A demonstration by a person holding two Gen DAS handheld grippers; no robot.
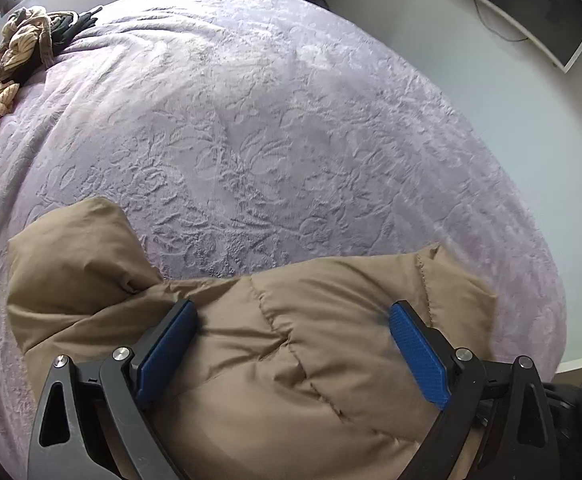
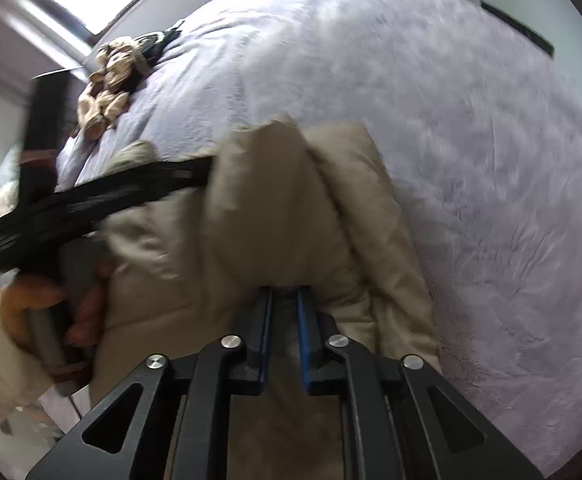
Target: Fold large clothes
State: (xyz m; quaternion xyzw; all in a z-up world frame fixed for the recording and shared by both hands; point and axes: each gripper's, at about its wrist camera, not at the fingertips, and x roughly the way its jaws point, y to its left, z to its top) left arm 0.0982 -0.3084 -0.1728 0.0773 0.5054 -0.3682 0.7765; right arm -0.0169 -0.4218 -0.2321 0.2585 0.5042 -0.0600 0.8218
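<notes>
**Left wrist view: jaws wide over the coat**

Left gripper (image 1: 291, 332) is spread wide over the tan quilted puffer coat (image 1: 283, 344), holding nothing. Right gripper (image 2: 285, 312) is pinched nearly closed on a fold of that coat (image 2: 275, 208). The coat lies on the lavender embossed bedspread (image 1: 275, 128); a crumpled striped beige garment (image 1: 11, 56) sits well apart from the coat.

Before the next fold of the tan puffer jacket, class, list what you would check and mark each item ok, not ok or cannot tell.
1. Right gripper pinching the tan puffer jacket: ok, jaws nearly closed on a fold.
2. Left gripper gripping: not ok, jaws wide open over the fabric.
3. Jacket lying flat: not ok, bunched and puffy.
4. Space on the lilac bedspread ahead: ok.
5. Pile of patterned clothes out of the way: ok, at the far corner.
6. Zip or front closed: cannot tell.
</notes>
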